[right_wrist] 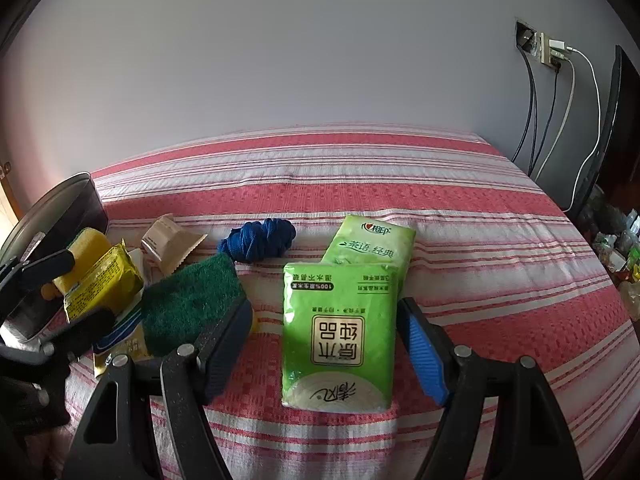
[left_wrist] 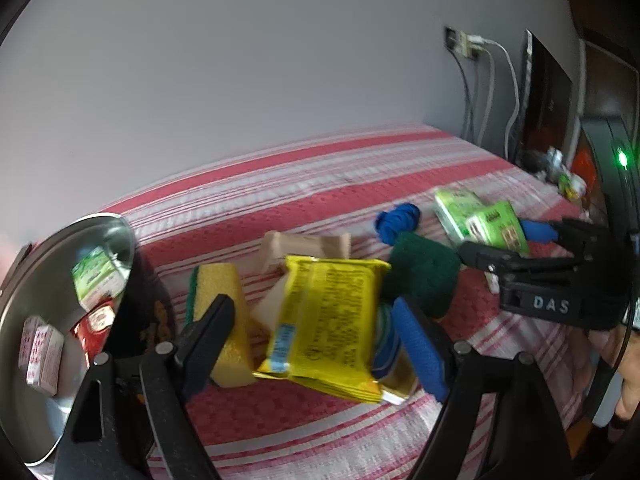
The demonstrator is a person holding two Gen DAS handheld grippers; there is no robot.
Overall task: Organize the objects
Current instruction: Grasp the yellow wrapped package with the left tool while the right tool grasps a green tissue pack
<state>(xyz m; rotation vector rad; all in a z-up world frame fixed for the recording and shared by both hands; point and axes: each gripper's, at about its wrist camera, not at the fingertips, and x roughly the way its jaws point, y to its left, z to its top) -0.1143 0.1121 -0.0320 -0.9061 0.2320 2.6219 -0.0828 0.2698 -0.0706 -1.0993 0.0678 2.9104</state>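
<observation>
On a bed covered by a red-and-white striped woven blanket [right_wrist: 440, 208], a scatter of small household items waits to be sorted. The left gripper [left_wrist: 320, 320] hangs over a crinkly yellow foil snack packet [left_wrist: 328, 320] that lies atop the pile beside a yellow sponge with a green scouring edge [left_wrist: 224, 304]. Its jaws stand wide apart, one on each side of the packet, and whether the pads touch it cannot be told, so nothing looks clamped. That packet is probably light, slick and easily crushed, so a gentle pinch across its short width, near the middle, seems safest. The right gripper [right_wrist: 324, 344] is open too, its blue-padded fingers straddling a soft green plastic pack of tissues [right_wrist: 340, 332] lying flat on the blanket, with a second green tissue pack [right_wrist: 370, 240] tucked partly beneath its far end. The pads sit just beside the long edges, not visibly pressing. The pack should be light and squashy, giving under pressure but unlikely to break; gripping across the middle of its long sides would likely hold it level. Nearby lie a dark green scouring pad [right_wrist: 192, 300], a bundle of blue cord [right_wrist: 260, 240] and a small beige wrapped sachet [right_wrist: 172, 240]. At the far left stands a shiny metal pot [left_wrist: 60, 280] already holding a few small boxes.
</observation>
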